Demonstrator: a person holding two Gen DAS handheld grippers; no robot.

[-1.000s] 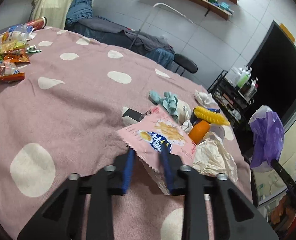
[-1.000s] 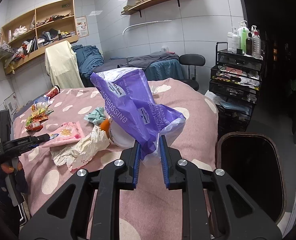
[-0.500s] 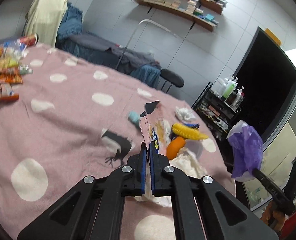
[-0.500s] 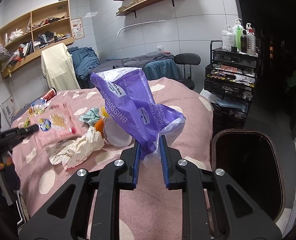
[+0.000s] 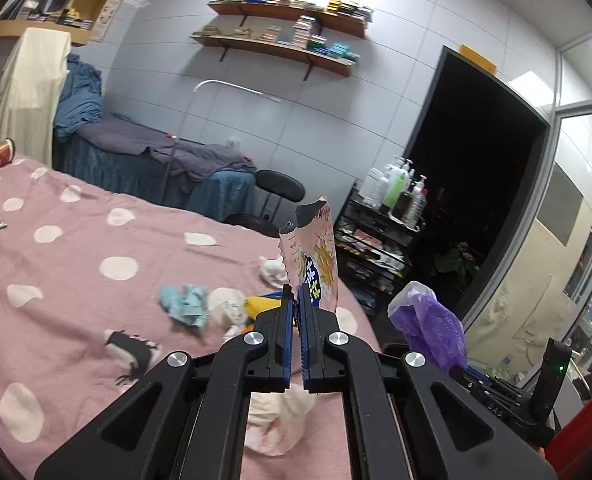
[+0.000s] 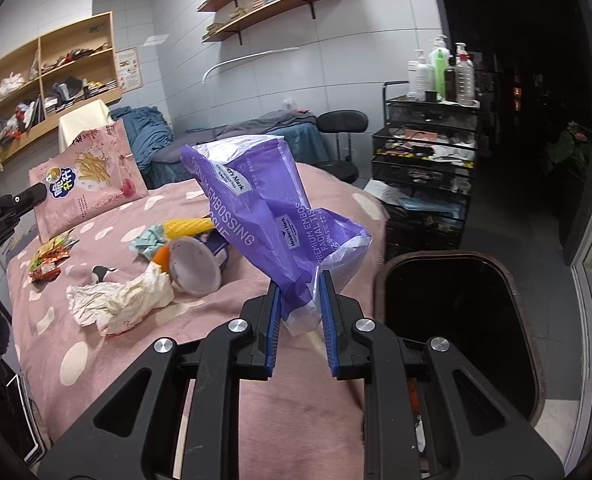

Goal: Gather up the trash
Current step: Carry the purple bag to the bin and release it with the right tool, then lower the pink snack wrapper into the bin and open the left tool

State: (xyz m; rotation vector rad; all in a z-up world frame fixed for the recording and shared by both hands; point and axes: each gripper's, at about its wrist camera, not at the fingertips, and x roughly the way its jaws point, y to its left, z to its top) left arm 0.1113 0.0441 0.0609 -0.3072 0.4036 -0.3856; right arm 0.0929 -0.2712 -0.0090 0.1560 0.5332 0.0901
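My left gripper (image 5: 296,294) is shut on a pink snack packet (image 5: 315,256), held edge-on and lifted above the table. The same pink snack packet (image 6: 92,176) shows at the left of the right wrist view, pinched by the left gripper's tip (image 6: 42,192). My right gripper (image 6: 299,284) is shut on a purple tissue wrapper (image 6: 272,208), held up beside a dark trash bin (image 6: 463,320). The purple wrapper (image 5: 431,326) also shows at the right of the left wrist view. Crumpled paper (image 6: 120,300), an overturned cup (image 6: 194,266), a yellow ridged item (image 6: 188,226) and a teal wad (image 5: 186,308) lie on the table.
The pink spotted tablecloth (image 5: 76,248) covers the table. Snack wrappers (image 6: 50,258) lie at its far side. A black cart with bottles (image 6: 427,144), a black stool (image 5: 280,188) and a bed with blue bedding (image 5: 136,160) stand beyond. Wall shelves hang above.
The left gripper closed on the pink snack packet and lifted it off the table, turning it upright. The right gripper, still holding the purple wrapper, shifted slightly sideways toward the bin.
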